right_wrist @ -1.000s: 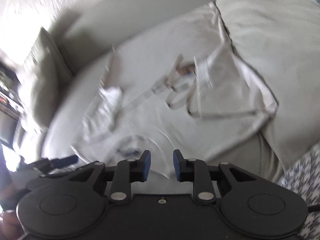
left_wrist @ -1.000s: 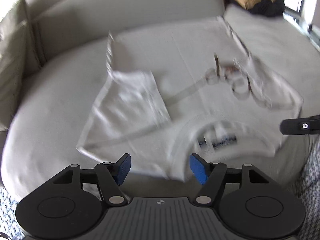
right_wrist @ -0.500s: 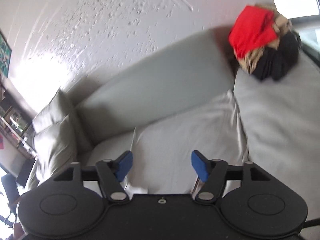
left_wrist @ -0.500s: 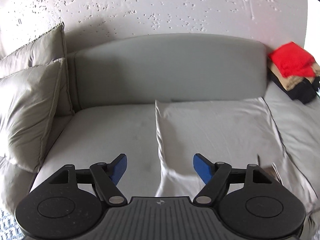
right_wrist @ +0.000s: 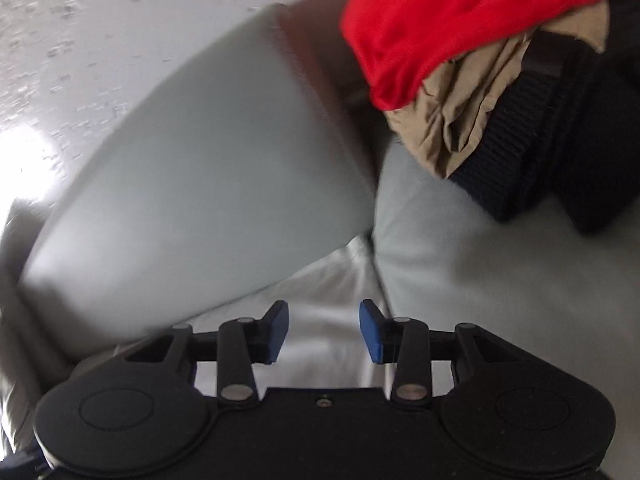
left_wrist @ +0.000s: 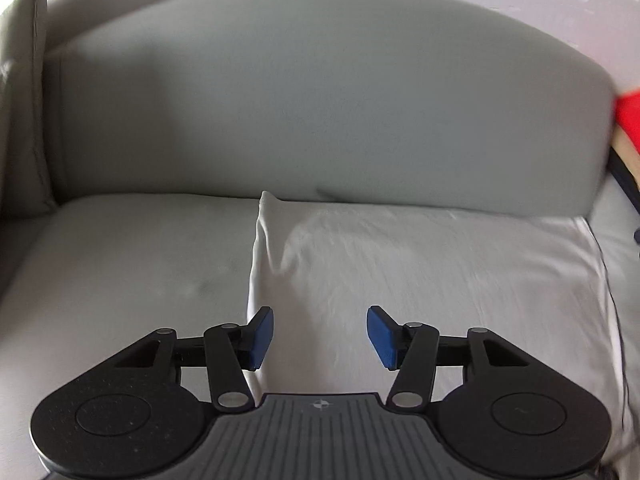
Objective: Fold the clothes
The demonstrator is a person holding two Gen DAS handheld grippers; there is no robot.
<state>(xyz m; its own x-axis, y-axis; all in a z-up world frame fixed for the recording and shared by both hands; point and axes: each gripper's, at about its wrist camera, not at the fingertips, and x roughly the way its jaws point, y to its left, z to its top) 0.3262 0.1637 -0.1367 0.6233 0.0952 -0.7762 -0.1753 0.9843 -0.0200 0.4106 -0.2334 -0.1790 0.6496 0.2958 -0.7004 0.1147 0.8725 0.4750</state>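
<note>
Only right wrist view shows the clothes pile [right_wrist: 500,72]

Clothes pile [right_wrist: 500,80] blocks the right; left seat cushion [left_wrist: 120,272] lies bare.

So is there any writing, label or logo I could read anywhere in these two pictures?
No readable words or numbers in either view.
Left gripper: a small round cross-shaped mark on its grey body, no letters.
Right gripper: plain black, no text.
White garment, red cloth, tan cloth, dark knit, sofa: no print or label visible.
</note>
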